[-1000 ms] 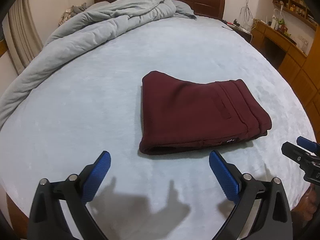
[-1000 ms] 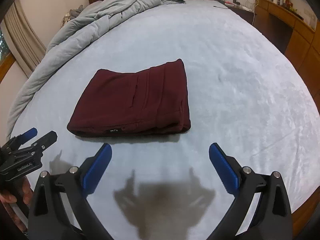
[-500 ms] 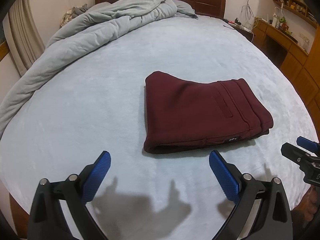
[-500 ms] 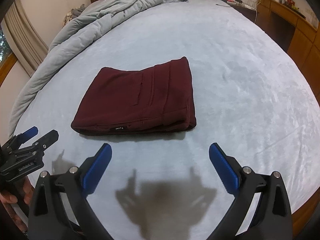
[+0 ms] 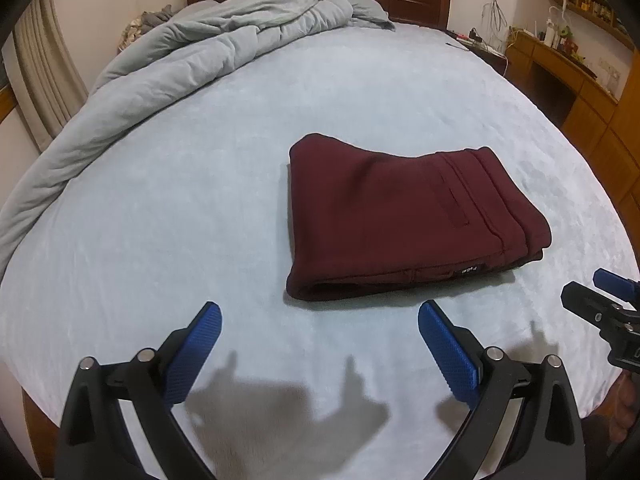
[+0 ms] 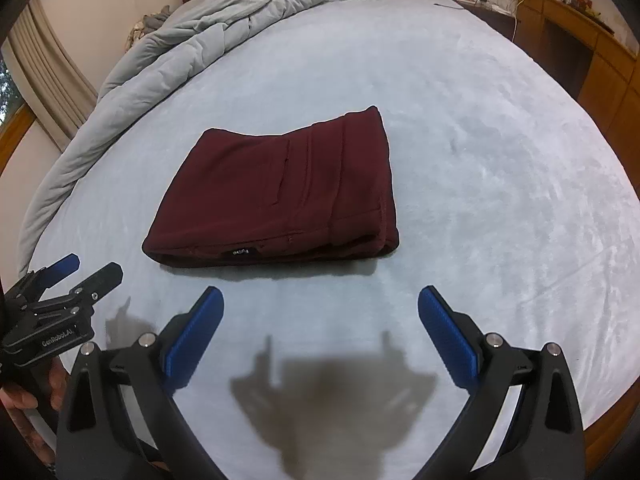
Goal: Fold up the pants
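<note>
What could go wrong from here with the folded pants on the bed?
1. The maroon pants already lie folded; both the left gripper and the right gripper hang open just short of the near edge, so a forward nudge could rumple the stack.
2. The near edge shows loose layers around the small label; pinching only the top one could pull the fold open.
3. The bed sheet is soft, so a low grab might catch it too.

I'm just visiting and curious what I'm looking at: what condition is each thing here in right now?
Pants: folded into a compact stack, lying flat on the bed, untouched.
Left hand-held gripper: open, empty, short of the pants.
Right hand-held gripper: open, empty, short of the pants.
Duvet: bunched up along the far side.
Bed sheet: spread smooth.
</note>
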